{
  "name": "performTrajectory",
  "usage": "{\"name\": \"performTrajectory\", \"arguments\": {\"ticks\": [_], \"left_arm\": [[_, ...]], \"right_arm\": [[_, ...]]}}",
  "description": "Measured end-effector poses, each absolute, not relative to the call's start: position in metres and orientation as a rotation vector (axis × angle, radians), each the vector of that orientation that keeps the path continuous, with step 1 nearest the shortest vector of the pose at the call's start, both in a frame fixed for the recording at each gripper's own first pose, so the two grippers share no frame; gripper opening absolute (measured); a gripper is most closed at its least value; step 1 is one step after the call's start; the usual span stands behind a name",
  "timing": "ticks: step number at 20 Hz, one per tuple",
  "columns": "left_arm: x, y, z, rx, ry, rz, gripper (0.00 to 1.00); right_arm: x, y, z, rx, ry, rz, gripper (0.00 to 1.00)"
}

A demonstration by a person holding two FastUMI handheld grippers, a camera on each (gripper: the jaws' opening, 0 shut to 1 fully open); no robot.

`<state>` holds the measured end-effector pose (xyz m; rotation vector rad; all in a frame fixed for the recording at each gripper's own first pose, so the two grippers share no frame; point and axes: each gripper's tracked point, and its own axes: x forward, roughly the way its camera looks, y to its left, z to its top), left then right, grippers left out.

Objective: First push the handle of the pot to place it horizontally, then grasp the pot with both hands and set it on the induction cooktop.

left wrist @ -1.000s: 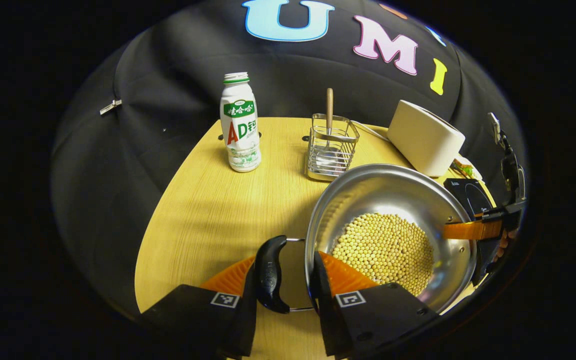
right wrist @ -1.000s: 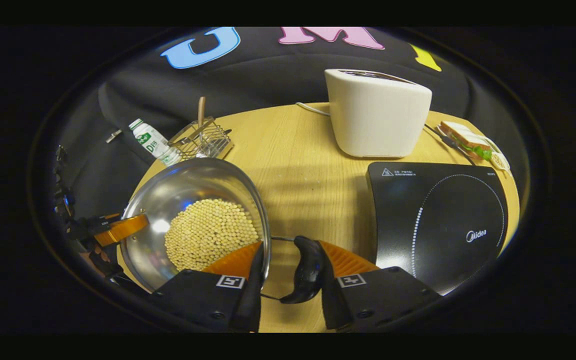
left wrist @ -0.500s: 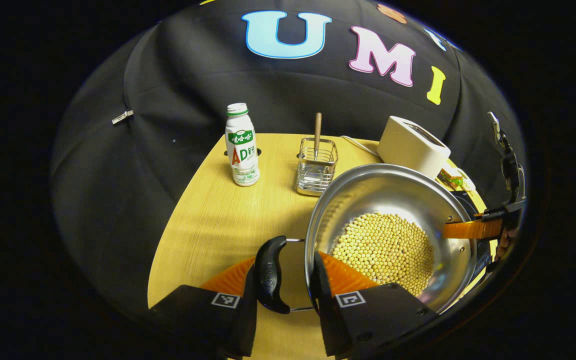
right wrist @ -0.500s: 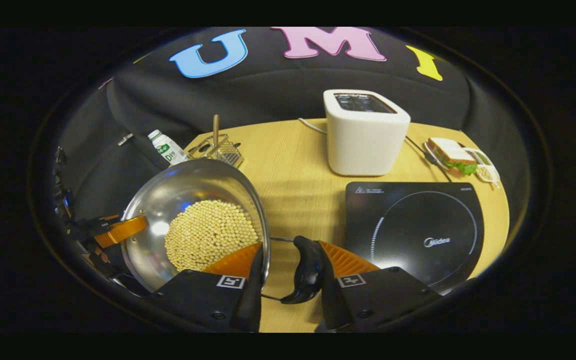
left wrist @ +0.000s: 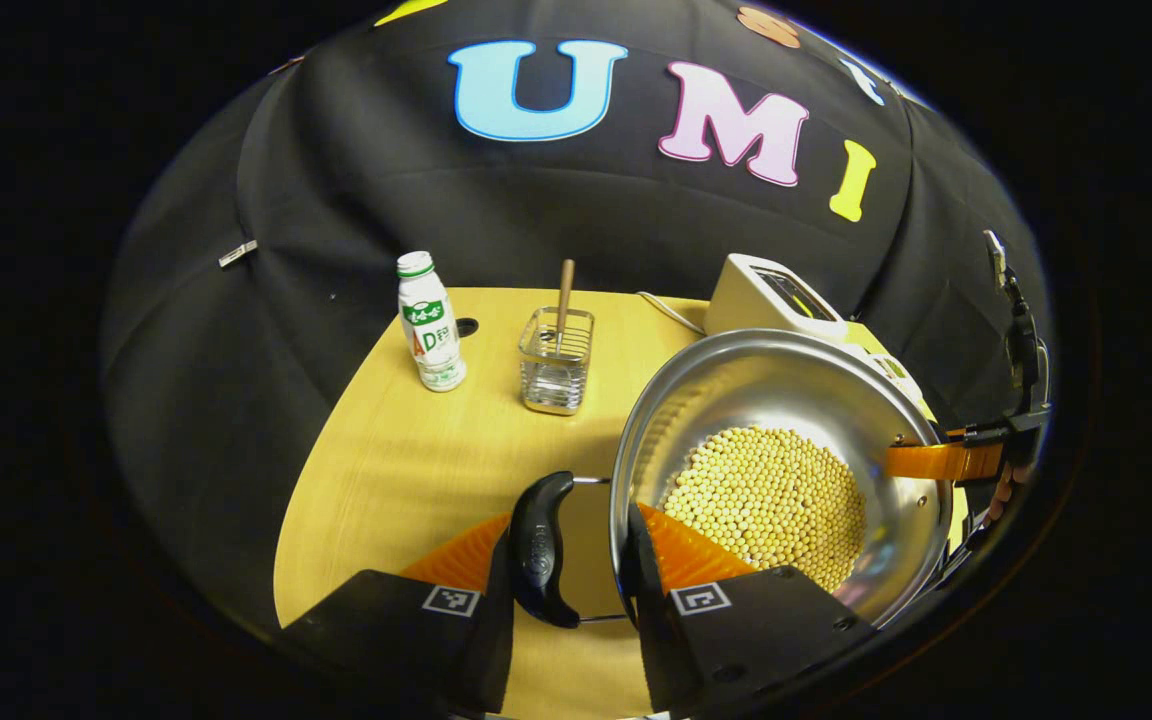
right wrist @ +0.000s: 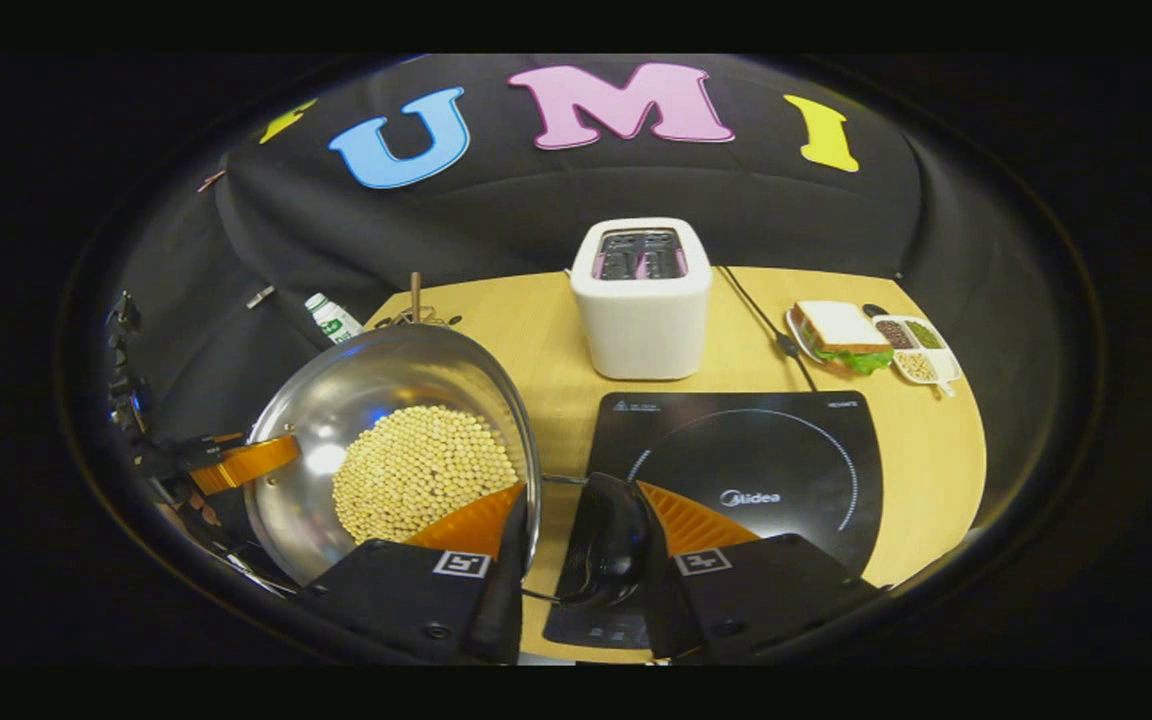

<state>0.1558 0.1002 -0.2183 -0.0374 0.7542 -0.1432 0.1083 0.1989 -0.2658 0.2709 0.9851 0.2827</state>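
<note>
A steel pot (left wrist: 736, 395) filled with pale beans (left wrist: 766, 495) hangs level above the wooden table (left wrist: 406, 460). My left gripper (left wrist: 571, 525) is shut on its left side, one finger outside the black side handle (left wrist: 539, 545), the other inside the rim. My right gripper (right wrist: 581, 500) clamps the opposite black handle (right wrist: 608, 540) and pot (right wrist: 336, 410) wall the same way. Each gripper also appears across the pot from the other: the right gripper (left wrist: 976, 455) and the left gripper (right wrist: 226, 460). The black induction cooktop (right wrist: 766, 450) lies just below and right of my right gripper.
A white drink bottle (left wrist: 428, 320) and a wire rack (left wrist: 556, 365) holding a wooden-handled utensil stand at the back left. A white toaster (right wrist: 642, 300) sits behind the cooktop, its cord trailing right. A sandwich plate (right wrist: 841, 335) and small divided dish (right wrist: 916, 350) are at the back right.
Both grippers have carried the pot up and to the right. The cooktop has slid from the right to under my right gripper. Both grips are unchanged.
</note>
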Motion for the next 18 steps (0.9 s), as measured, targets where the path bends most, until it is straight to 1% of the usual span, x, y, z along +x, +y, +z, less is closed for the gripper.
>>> {"name": "performTrajectory", "arguments": {"ticks": [1, 5, 6, 7, 18], "left_arm": [[0.154, 0.091, -0.215, -0.036, 0.751, -0.142, 0.55], [0.148, 0.052, -0.209, -0.049, 0.752, -0.145, 0.55], [0.146, 0.040, -0.208, -0.053, 0.754, -0.148, 0.55], [0.145, 0.029, -0.207, -0.052, 0.756, -0.151, 0.55], [0.155, -0.089, -0.230, -0.043, 0.789, -0.219, 0.54]], "right_arm": [[0.107, 0.189, -0.265, 0.273, 0.990, 0.282, 0.51], [0.105, 0.149, -0.263, 0.270, 0.982, 0.276, 0.51], [0.105, 0.139, -0.264, 0.272, 0.980, 0.272, 0.47], [0.105, 0.129, -0.265, 0.274, 0.981, 0.269, 0.52], [0.102, 0.019, -0.305, 0.296, 1.024, 0.196, 0.51]]}}
